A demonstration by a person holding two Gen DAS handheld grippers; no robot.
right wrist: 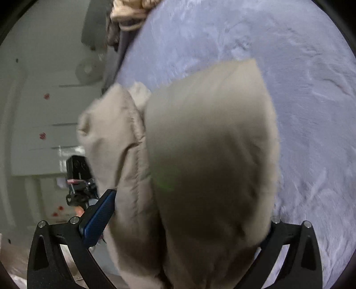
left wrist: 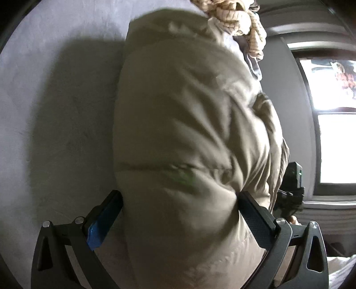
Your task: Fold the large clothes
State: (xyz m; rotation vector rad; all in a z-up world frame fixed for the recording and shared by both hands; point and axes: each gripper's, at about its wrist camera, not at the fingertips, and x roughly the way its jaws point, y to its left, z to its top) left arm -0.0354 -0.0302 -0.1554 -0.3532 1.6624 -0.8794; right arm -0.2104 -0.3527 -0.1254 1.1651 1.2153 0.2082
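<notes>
A bulky beige padded jacket (left wrist: 189,124) fills the left wrist view and hangs over a lavender bed surface (left wrist: 55,111). My left gripper (left wrist: 180,200) has its two fingers pressed into the jacket's sides, clamped on a thick fold. The same jacket (right wrist: 207,144) fills the right wrist view, blurred. My right gripper (right wrist: 189,209) holds it between its fingers; the blue-padded left finger (right wrist: 100,217) shows, the right finger is hidden under fabric. Each gripper shows at the edge of the other's view, the right one (left wrist: 291,191) and the left one (right wrist: 80,182).
A cream checked garment (left wrist: 240,17) lies bunched at the far end of the bed (right wrist: 289,89). A bright window (left wrist: 333,111) is to the right. A white cabinet with drawers (right wrist: 44,111) stands left of the bed.
</notes>
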